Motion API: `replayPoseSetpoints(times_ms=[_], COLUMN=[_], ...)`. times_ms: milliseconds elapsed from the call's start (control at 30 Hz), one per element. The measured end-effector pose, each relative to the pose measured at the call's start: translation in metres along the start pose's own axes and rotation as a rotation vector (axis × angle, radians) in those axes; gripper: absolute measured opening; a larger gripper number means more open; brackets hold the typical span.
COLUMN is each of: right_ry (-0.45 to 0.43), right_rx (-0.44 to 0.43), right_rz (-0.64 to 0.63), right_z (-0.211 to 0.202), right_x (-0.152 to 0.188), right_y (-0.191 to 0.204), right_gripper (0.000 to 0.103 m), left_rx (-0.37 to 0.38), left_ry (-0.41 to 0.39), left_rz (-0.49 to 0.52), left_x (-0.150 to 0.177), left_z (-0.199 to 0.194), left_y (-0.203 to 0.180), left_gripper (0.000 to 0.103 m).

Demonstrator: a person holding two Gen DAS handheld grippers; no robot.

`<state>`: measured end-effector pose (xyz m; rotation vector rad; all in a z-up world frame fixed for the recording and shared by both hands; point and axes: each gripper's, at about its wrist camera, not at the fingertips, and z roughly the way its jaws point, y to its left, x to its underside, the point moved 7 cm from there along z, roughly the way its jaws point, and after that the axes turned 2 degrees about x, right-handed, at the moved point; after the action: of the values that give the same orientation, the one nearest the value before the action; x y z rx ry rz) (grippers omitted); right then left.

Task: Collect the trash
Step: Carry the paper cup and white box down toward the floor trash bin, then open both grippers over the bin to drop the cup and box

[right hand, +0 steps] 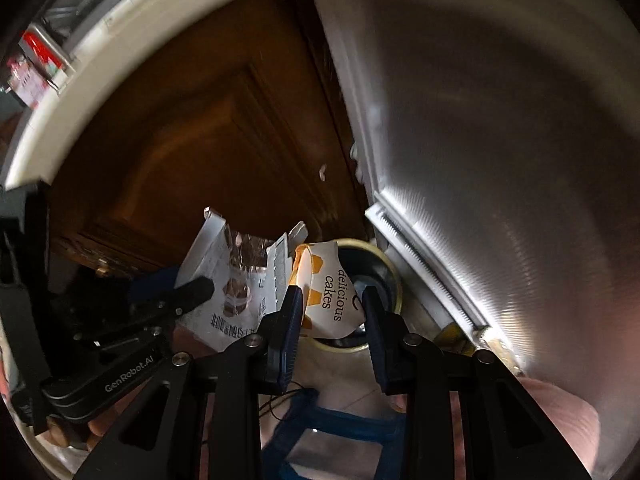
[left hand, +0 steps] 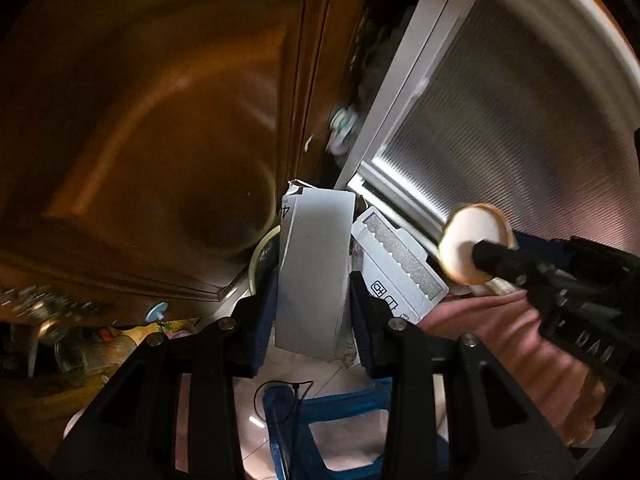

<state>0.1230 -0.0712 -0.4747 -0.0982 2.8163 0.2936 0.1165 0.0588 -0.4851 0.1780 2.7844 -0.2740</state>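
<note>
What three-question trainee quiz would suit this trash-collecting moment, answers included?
1. True or false: the left claw is shut on a white carton.
2. What words are printed on the cake wrapper in the right claw?
3. The round bin opening in the right wrist view lies: A) behind the wrapper, B) far left, C) above the wooden door.

Key: 1 true; 2 "delicious cakes"; 3 A.

Wrapper [right hand: 334,300] — "delicious cakes"; left tongs [right hand: 192,292] — "GenRobot.AI".
</note>
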Motion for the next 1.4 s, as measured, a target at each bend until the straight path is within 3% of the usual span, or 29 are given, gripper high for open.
replayPoseSetpoints(times_ms=[300,533,600,667,733,833,1000,1100,1400], right_ry=[0.104,0.116,0.130,0.120,0.102,0.084,0.074,0.066,0.035], right_rx=[-0.010,-0.009,-0.009,-0.011,0.011,-0.001,-0.001,-0.001,-0.007], right_rz=[-0.028,-0.023,-0.012,-0.013,-0.015,-0.017,-0.017,-0.011,0.014], right_z=[0.110,0.143,0.149,0.149,0.147,0.144,0.141,0.142,0.130], right_x=[0.006,-0.002,-0.001,0.005,0.004,0.001,0.001,0.002,-0.002], right_y=[-0.006,-0.007,-0.010,-0.012,-0.014,-0.012,-0.011,-0.012,-0.019], right_gripper=[0.031,0.032,0.037,0.053,0.060,0.060,0.060,0.060,0.060], left_rx=[-0.090,-0.082,-0.077,-0.076,-0.079,-0.090,-0.087,-0.098,-0.082], left_ry=[0.081,0.074,0.073,0.076,0.078,0.074,0.070,0.069,0.057], left_rz=[0.048,-0.001,-0.019,-0.026,-0.028,-0.018,-0.012,-0.005,0.010], left_x=[0.004,-0.003,-0.003,-0.003,-0.002,0.000,0.001,0.000,-0.002], left_z=[0.085,0.103,0.106,0.109,0.109,0.110,0.110,0.110,0.103], left_y=[0.010,0.025,0.029,0.031,0.031,0.030,0.028,0.026,0.015], left_gripper=[0.032,0.033,0.033,0.034,0.036,0.043,0.046,0.054,0.055])
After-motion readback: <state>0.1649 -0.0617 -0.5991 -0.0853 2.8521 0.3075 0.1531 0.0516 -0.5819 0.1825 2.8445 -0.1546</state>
